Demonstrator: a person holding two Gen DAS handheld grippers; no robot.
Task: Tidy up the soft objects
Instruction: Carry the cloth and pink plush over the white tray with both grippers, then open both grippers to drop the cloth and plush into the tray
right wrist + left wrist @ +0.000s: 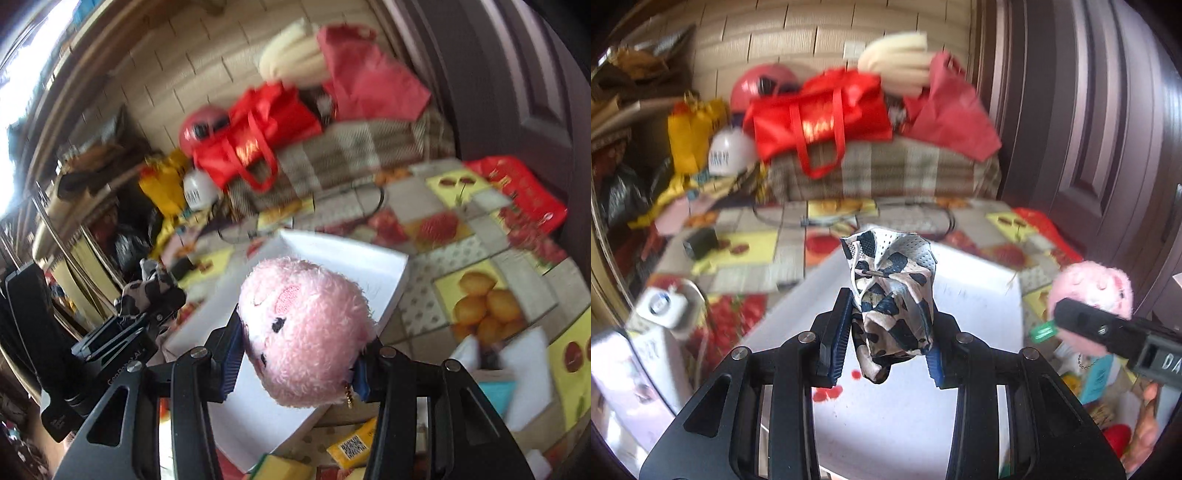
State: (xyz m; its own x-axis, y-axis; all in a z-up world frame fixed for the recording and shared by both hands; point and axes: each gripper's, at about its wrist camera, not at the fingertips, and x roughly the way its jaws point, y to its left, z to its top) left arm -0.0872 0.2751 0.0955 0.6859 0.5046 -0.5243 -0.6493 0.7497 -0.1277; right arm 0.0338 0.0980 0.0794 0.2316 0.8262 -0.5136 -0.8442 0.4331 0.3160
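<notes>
My left gripper (pixel 891 332) is shut on a bunched camouflage-print cloth (pixel 892 291) and holds it above a white open box (pixel 982 295) on the table. My right gripper (pixel 301 345) is shut on a pink plush pig (pixel 306 328), held over the same white box (pixel 347 254). In the left wrist view the pig (pixel 1089 288) and the right gripper (pixel 1082 321) show at the right edge. In the right wrist view the left gripper (pixel 147 314) with the cloth (pixel 149 286) shows at the left.
A fruit-patterned tablecloth (pixel 738 243) covers the table. Red bags (pixel 820 118), a cream cushion (pixel 897 62), yellow bags (pixel 690 136) and a white jar (pixel 729 151) pile up at the back. Yellow sponges (pixel 284 467) and packets (pixel 351 446) lie near the front edge. A brown door (pixel 1089 129) stands at the right.
</notes>
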